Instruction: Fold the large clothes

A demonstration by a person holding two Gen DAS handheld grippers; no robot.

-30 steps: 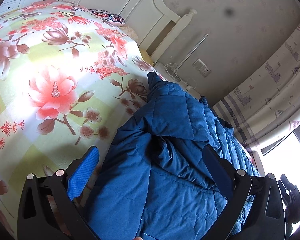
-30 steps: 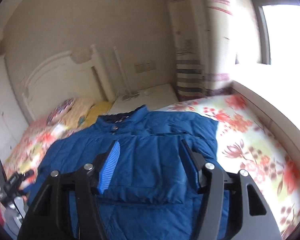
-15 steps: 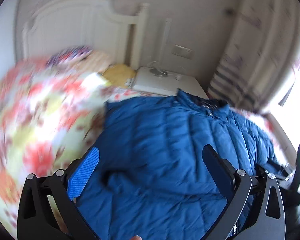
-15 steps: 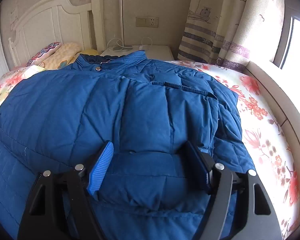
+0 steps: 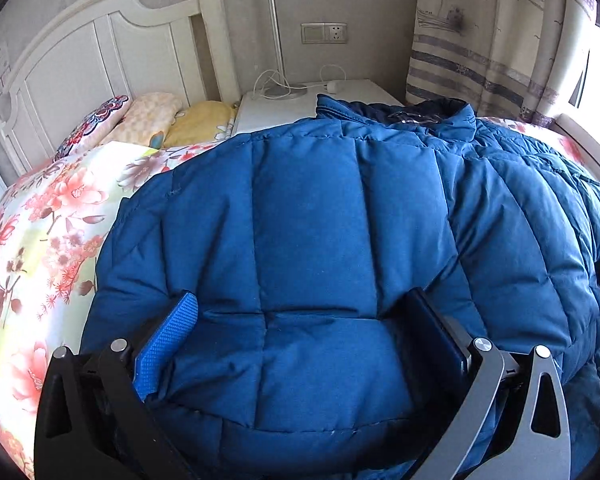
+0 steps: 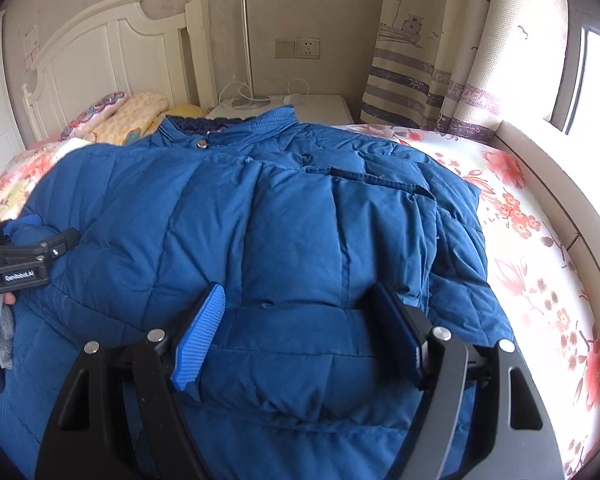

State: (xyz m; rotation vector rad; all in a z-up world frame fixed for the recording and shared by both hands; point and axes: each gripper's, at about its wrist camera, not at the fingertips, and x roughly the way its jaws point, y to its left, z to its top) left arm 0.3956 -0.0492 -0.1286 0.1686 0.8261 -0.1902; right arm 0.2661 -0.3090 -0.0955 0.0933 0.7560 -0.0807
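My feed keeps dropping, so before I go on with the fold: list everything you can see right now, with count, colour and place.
jacket: one, blue, quilted, spread on the bed, collar toward the headboard
bedsheet: one, pale with pink flowers, under the jacket
pillows: about three, patterned, cream and yellow, against the headboard
headboard: one, white, at the far end of the bed
nightstand: one, white, beside the headboard
lamp: one, silver pole, on the nightstand, white cable at its base
wall socket: one, pale, above the nightstand
curtain: one, cream with stripes and boats, by the window
left tool: one, black, blue pads, open, padding bulging between its fingers
right tool: one, black, blue pads, open, likewise straddling padding
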